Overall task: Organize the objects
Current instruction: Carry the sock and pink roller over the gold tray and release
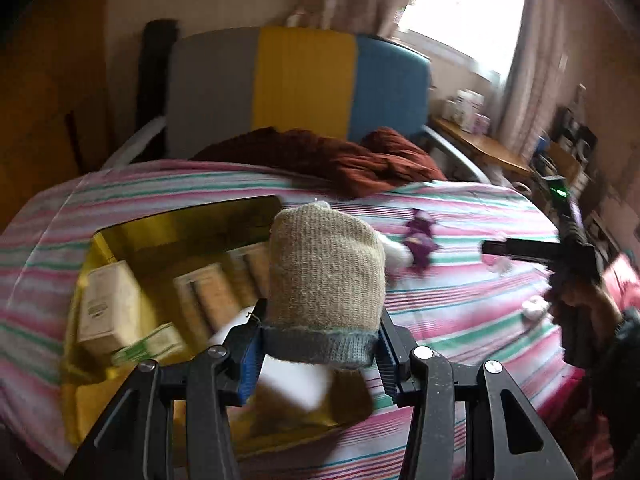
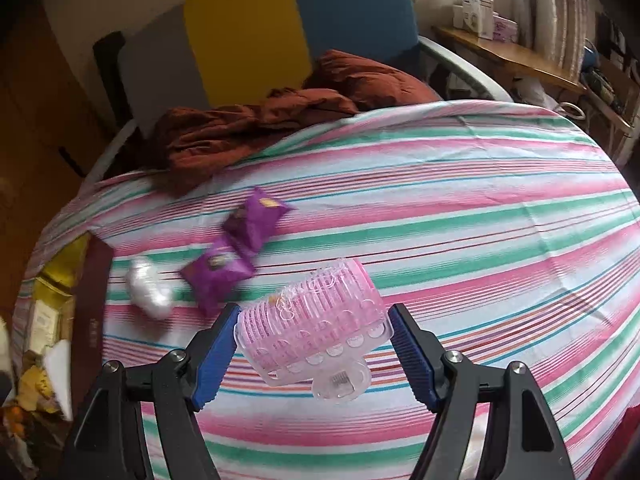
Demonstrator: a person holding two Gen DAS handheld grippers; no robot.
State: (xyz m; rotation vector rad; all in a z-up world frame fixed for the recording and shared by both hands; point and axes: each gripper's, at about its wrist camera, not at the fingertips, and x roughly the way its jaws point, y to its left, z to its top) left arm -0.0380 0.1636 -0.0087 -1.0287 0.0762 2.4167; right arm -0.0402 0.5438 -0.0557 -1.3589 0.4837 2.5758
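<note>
Left wrist view: the left tongs (image 1: 318, 354) pinch a rolled beige sock (image 1: 324, 284) by its grey cuff, both pads pressed against the knit. The sock stands up between the fingers, above the near edge of a yellow box (image 1: 96, 256) that lies open on the bed (image 1: 460, 300). Cartons (image 1: 108, 308) lie inside the box, blurred. Past the sock, on the striped sheet, lie purple packets (image 1: 420, 240) and a small white bundle (image 1: 534, 308). At the right edge a hand (image 1: 580, 304) carries the right tongs, seen from the side; from here I cannot tell how their jaws stand. A rust-red blanket (image 1: 340, 160) is heaped at the head of the bed, in front of a headboard (image 1: 304, 84) in grey, yellow and blue.

Right wrist view: the right tongs (image 2: 314, 356) pinch a pink clear plastic comb-like piece (image 2: 312, 320); its sides sit against the blue pads, and it is tilted, its tab toward the camera. Two purple packets (image 2: 236, 248) lie just beyond on the sheet, with a white bundle (image 2: 148, 288) beside them. The yellow box (image 2: 60, 276) shows at the left edge. A wooden desk (image 2: 508, 56) with small boxes stands by the window.
</note>
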